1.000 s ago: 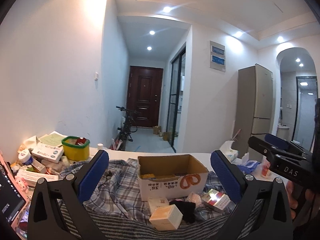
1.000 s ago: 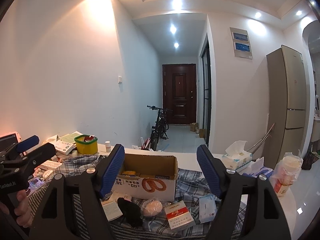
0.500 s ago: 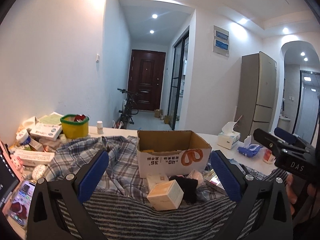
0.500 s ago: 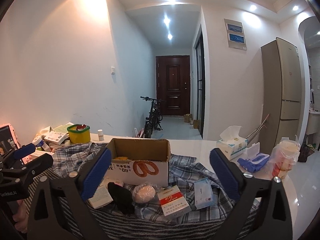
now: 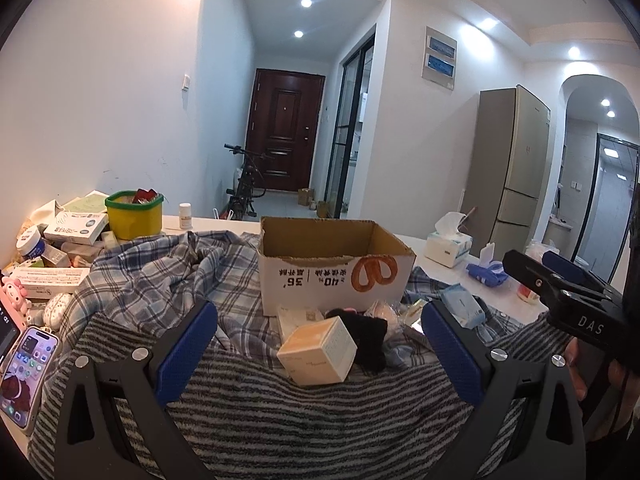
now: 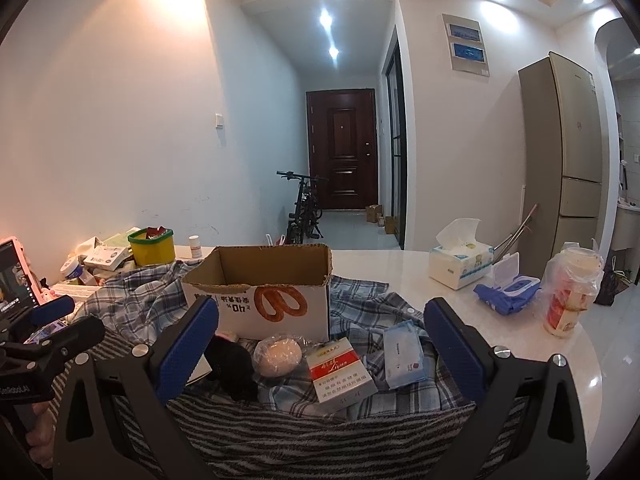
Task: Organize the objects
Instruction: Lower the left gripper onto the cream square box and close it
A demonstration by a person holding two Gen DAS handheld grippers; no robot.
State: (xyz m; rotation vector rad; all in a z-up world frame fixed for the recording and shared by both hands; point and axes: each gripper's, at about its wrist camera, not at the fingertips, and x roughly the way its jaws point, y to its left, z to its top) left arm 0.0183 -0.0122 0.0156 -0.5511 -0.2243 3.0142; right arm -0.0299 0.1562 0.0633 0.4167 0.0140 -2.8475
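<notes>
White walls (image 6: 120, 120) close in a narrow hallway at twelve o'clock, ending at a dark brown panelled door (image 6: 342, 148). A black bicycle (image 6: 304, 208) leans by the left wall on the pale tiled floor (image 6: 352, 232). Recessed ceiling spotlights (image 6: 326, 20) glare overhead. At two o'clock stands a tall beige refrigerator (image 6: 568, 160), and a black-framed glass door (image 5: 350, 136) lines the hallway's right side.

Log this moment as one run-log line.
phase: approach | left gripper: open, empty | right gripper: open, empty | cardboard box: open, upright | loose items in front of box, untouched
</notes>
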